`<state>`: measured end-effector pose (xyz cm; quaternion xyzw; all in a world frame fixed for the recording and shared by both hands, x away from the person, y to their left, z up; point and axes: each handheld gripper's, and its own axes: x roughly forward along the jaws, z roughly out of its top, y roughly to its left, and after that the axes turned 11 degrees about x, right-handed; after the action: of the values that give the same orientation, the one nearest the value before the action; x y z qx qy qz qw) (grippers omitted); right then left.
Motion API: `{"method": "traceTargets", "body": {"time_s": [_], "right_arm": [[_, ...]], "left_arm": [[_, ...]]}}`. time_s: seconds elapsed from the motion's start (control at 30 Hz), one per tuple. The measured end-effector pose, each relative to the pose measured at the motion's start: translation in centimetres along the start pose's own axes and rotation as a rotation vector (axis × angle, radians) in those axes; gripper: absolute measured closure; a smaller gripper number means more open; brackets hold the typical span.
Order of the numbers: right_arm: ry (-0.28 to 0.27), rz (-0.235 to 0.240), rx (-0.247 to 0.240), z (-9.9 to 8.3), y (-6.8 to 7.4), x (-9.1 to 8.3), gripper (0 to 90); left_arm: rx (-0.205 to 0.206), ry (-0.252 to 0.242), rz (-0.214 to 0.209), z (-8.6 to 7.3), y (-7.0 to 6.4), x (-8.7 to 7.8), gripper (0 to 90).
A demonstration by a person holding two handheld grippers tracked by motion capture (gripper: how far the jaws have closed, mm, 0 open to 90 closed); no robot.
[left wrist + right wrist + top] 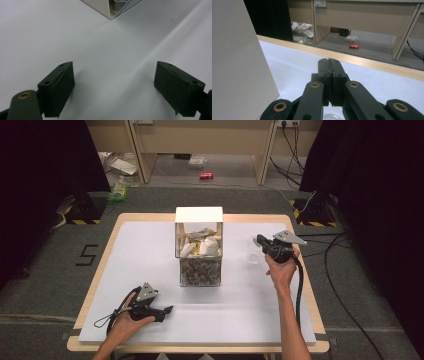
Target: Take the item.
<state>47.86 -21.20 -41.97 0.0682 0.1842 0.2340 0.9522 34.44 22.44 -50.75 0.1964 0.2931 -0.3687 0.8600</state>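
my right gripper (258,240), jaws pinched together on nothing, hangs just right of the tall clear box with a white lid (198,245), above a small clear cup (253,257). my left gripper (167,309), jaws wide, lies well in front of the box.

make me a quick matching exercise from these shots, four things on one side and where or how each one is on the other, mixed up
Things:
1. left gripper
2. right gripper
3. clear-walled box
4. red can

Places or states:
A. lying on the floor beyond the table
B. jaws pressed together
C. standing mid-table under a white lid
D. jaws wide apart over the white table sheet

Pairs: 1-D, 2-B, 3-C, 4-A
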Motion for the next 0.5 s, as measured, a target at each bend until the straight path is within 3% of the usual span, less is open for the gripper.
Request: {"method": "traceTargets", "body": {"time_s": [0.5], "right_arm": [[0.034, -0.010, 0.004, -0.83, -0.25, 0.74, 87.6]], "left_arm": [[0.000, 0.000, -0.001, 0.00, 0.00, 0.00, 15.7]]}}
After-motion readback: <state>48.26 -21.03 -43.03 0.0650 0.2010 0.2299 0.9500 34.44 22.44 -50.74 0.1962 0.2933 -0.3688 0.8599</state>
